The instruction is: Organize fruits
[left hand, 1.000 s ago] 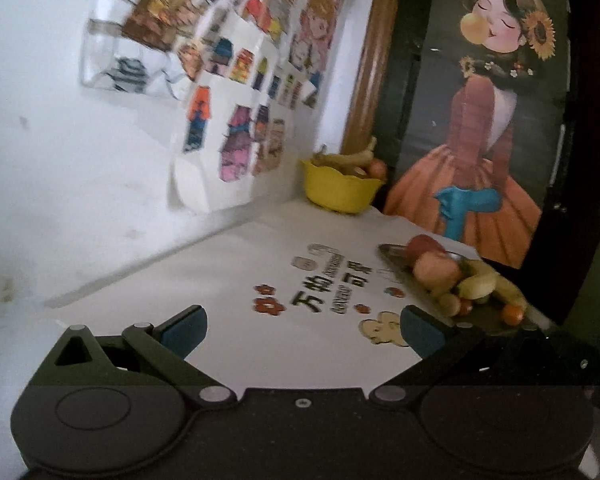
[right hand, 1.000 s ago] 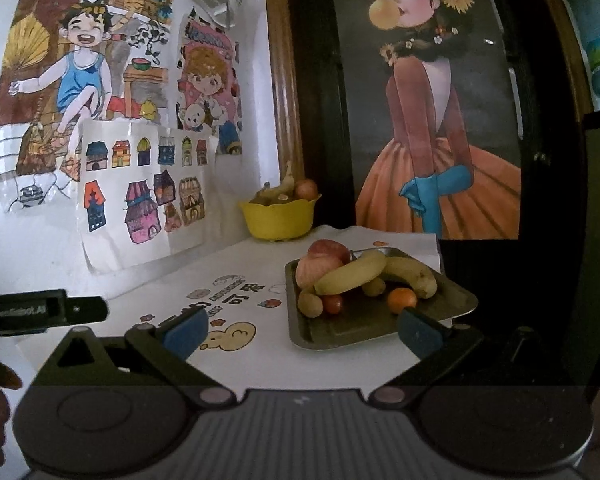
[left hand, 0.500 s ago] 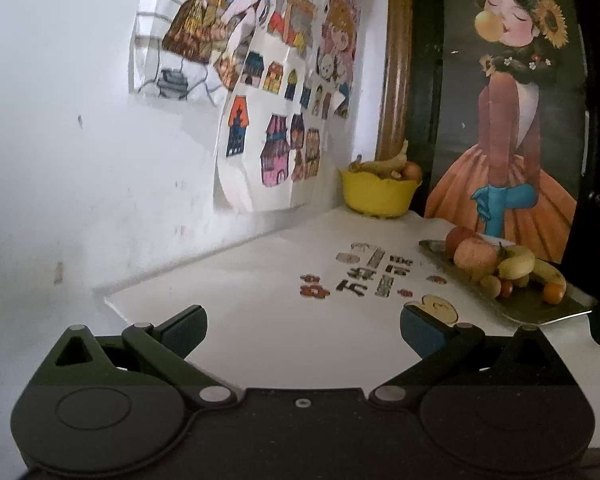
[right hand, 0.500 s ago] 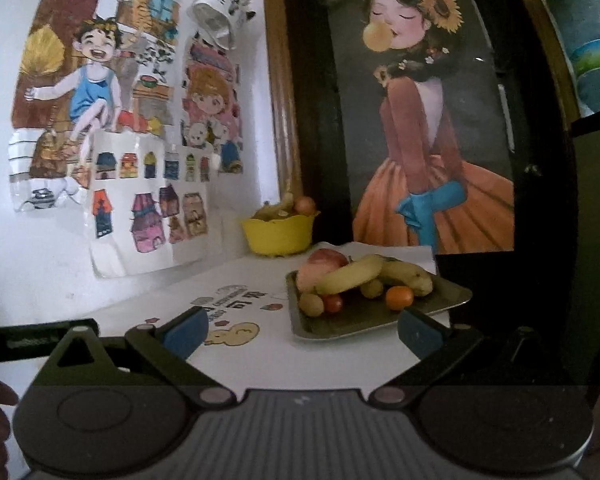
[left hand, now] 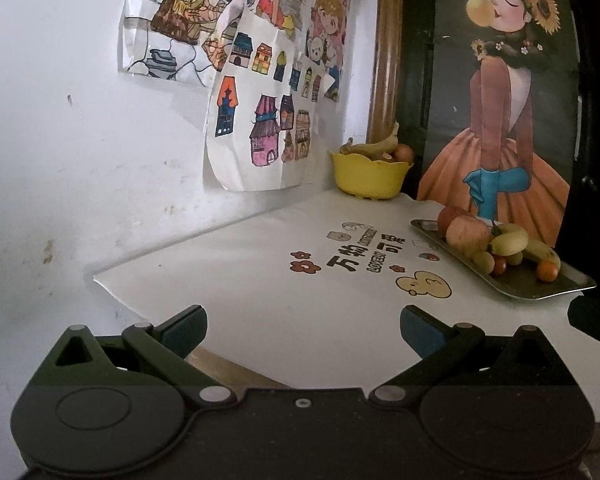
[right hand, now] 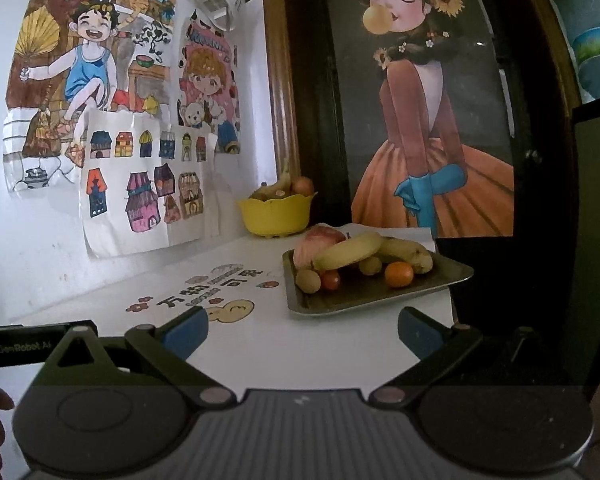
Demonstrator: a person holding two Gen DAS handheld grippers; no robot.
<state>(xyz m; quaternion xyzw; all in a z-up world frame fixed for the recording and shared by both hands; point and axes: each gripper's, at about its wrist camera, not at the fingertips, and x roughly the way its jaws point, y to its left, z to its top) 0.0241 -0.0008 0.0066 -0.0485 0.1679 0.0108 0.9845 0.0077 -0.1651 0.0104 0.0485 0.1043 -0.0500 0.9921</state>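
My left claw [left hand: 302, 320] sits low in the middle of its frame, its two blue-padded fingers spread wide apart with nothing between them, over the near edge of the white table cover printed with black characters and small cartoon flowers [left hand: 284, 300]. My right claw [right hand: 302, 322] is just as wide apart and holds nothing, at the bottom centre of its own view.

The fruit I am to sort lies on the rectangular grey metal tray [right hand: 452, 274], which shows right of centre in the right view and at the right edge in the left view [left hand: 540, 290]. On it I see a pinkish-red apple [right hand: 320, 240] at the back left, a yellow banana [right hand: 350, 254] lying across the pile, a second, brown-speckled banana [right hand: 410, 252] behind it, a small orange citrus fruit [right hand: 399, 274], a small red round fruit [right hand: 331, 280] and a tan round fruit [right hand: 308, 280] touching each other at the front.

Further back, against the wall near the centre of the frame, stands the yellow plastic bowl with a scalloped rim [right hand: 274, 214], already holding a banana and a reddish fruit. Coloured children's drawings [right hand: 140, 188] hang on the white wall in the upper left, and a poster of a girl in an orange dress [right hand: 432, 148] fills the upper right.
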